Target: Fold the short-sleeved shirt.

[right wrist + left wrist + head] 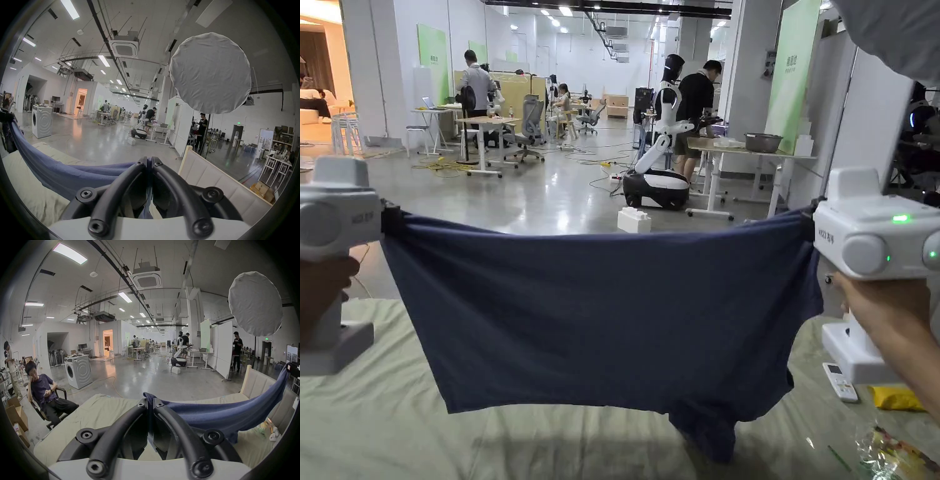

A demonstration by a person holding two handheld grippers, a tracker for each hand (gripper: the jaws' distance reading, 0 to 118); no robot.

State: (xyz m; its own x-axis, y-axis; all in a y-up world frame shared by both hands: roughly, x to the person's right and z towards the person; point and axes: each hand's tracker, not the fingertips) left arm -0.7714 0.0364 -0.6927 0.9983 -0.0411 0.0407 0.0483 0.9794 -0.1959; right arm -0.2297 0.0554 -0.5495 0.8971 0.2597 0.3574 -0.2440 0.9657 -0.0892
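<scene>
Two grippers hold your navy shirt (600, 312) stretched in the air above the pale bedsheet (381, 425): left gripper (384, 220) and right gripper (809, 225) each clamp an upper corner. Your left gripper view shows jaws closed on cloth (211, 412). Your right gripper view shows the same, cloth (65, 172) sagging leftward.

Bed (387, 425): I see a pale, wrinkled cream sheet covering it, with a padded beige headboard (215, 180) at one end. Lying on it near my right: white remote (840, 382), yellow packet (897, 398), crinkled clear wrapper (890, 456).
</scene>
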